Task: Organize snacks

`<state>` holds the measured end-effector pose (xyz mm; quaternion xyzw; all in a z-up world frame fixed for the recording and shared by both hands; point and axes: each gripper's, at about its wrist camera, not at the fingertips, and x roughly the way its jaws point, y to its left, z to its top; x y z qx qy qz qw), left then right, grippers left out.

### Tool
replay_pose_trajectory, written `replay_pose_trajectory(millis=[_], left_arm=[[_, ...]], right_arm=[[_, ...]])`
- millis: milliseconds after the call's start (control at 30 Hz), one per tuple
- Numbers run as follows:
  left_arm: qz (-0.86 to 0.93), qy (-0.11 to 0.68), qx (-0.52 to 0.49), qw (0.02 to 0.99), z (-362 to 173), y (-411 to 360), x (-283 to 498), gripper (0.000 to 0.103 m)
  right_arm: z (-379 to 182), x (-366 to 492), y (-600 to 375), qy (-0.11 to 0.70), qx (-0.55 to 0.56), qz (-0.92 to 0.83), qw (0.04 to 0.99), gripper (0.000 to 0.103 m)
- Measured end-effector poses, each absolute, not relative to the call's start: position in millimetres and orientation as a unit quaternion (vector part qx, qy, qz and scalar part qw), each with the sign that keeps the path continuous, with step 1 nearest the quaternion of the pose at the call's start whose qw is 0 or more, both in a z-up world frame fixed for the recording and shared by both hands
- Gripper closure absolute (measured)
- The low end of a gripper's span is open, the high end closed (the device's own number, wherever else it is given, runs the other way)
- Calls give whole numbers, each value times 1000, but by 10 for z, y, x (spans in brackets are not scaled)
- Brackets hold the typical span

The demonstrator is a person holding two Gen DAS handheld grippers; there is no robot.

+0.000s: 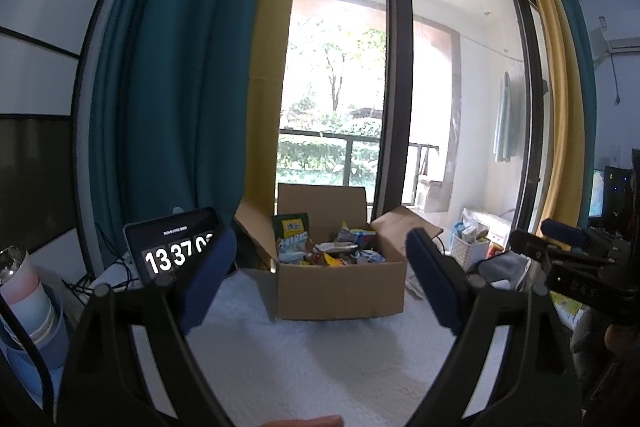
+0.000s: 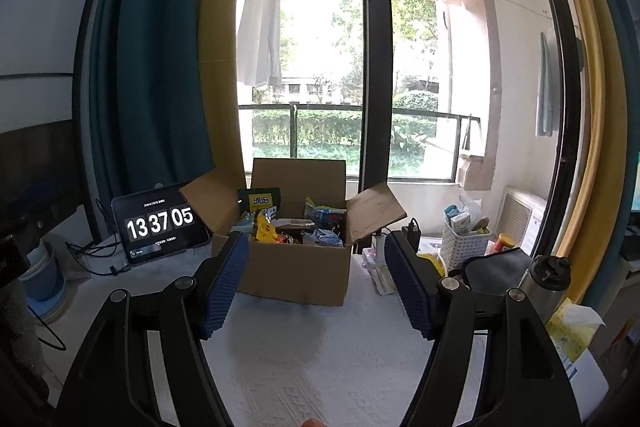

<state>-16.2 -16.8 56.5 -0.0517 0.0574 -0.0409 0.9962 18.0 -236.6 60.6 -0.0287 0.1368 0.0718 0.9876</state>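
On textured white cloth [image 2: 304, 367], square corrugated cardboard box [image 2: 296, 279], crinkly snack packets [image 2: 266, 229]

matt cardboard box [image 2: 296, 279], textured white tablecloth [image 2: 320, 367], glossy snack packets [image 2: 266, 229]

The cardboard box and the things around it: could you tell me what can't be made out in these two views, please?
- Cardboard box, both views: its front wall hides the lower snacks.
- Snack labels: too small and blurred to read.
- Tablet clock, left wrist view: the left gripper finger covers its last digits.
- White basket, right wrist view: contents too small to identify.
- Right gripper, left wrist view: cut off by the edge.
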Motion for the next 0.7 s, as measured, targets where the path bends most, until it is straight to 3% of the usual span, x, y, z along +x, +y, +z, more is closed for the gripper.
replay_pose_trajectory(millis=[700], left_arm=[[-47, 65, -55, 995, 554, -235, -164, 15]], right_arm=[[588, 201, -2378, 144, -27, 75, 986, 30]])
